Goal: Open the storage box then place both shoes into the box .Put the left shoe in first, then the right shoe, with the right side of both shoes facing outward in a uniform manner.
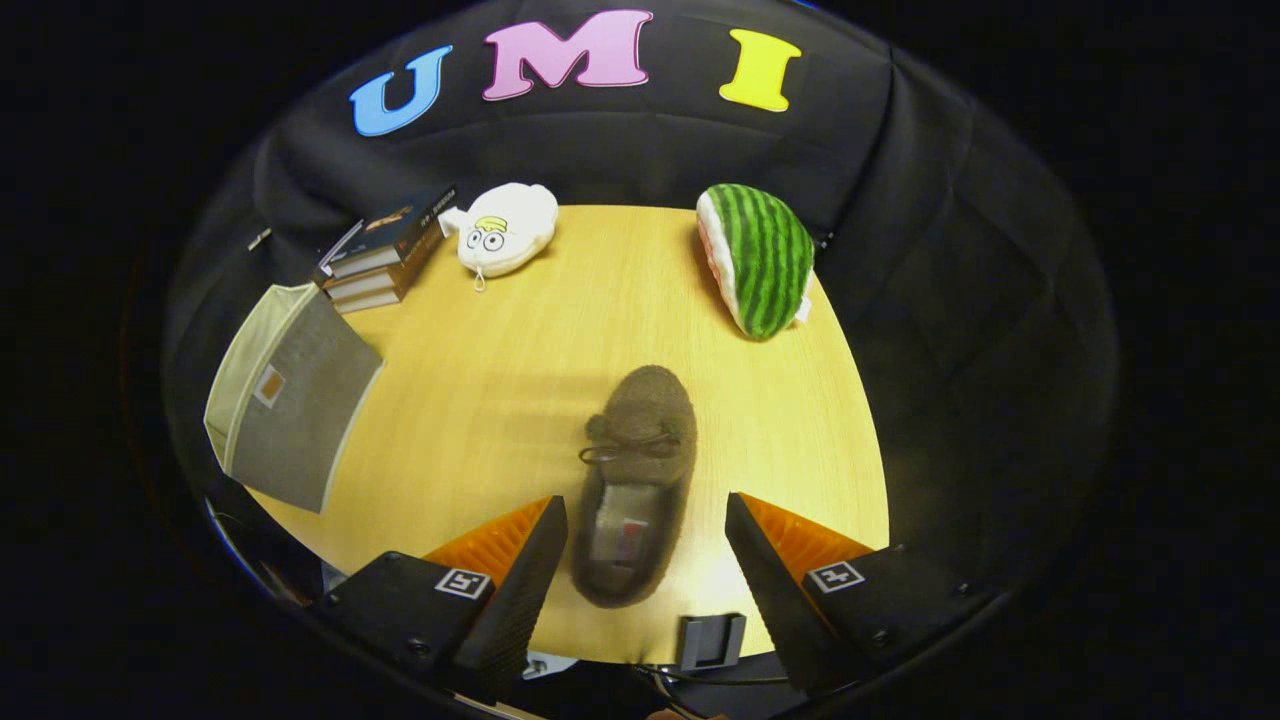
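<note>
A brown fuzzy shoe [640, 470] with a lace bow lies on the wooden table [500, 400], toe pointing away from me. Its heel end sits between my fingers, and neither finger touches it. My gripper [645, 515] is open, hovering above the shoe's rear half. The grey fabric storage box [290, 395] stands at the table's left edge, its cream-lined opening facing left and away from the shoe.
A stack of books [385, 250] sits at the back left beside a white plush toy [505, 228]. A watermelon-slice plush [760, 258] lies at the back right. Bare tabletop lies between the shoe and the box.
</note>
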A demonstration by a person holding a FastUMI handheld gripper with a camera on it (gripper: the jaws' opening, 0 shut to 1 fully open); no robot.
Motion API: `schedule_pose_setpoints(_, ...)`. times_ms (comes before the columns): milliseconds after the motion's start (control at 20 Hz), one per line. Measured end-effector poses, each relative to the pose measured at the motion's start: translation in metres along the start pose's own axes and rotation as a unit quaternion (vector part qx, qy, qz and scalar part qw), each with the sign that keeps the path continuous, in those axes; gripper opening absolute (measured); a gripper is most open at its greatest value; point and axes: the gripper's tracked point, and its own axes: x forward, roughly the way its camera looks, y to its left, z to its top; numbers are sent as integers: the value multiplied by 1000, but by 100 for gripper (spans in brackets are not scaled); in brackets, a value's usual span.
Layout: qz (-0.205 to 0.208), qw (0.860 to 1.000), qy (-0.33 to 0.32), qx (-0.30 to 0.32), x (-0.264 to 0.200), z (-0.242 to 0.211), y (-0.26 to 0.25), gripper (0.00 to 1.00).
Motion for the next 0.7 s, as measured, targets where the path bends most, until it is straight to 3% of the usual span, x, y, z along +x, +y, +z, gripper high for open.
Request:
schedule_pose_setpoints(300, 24, 998, 46, -28, 58, -26, -26, 98)
schedule_pose_setpoints(700, 57, 994, 82, 35, 96, -23, -27, 97)
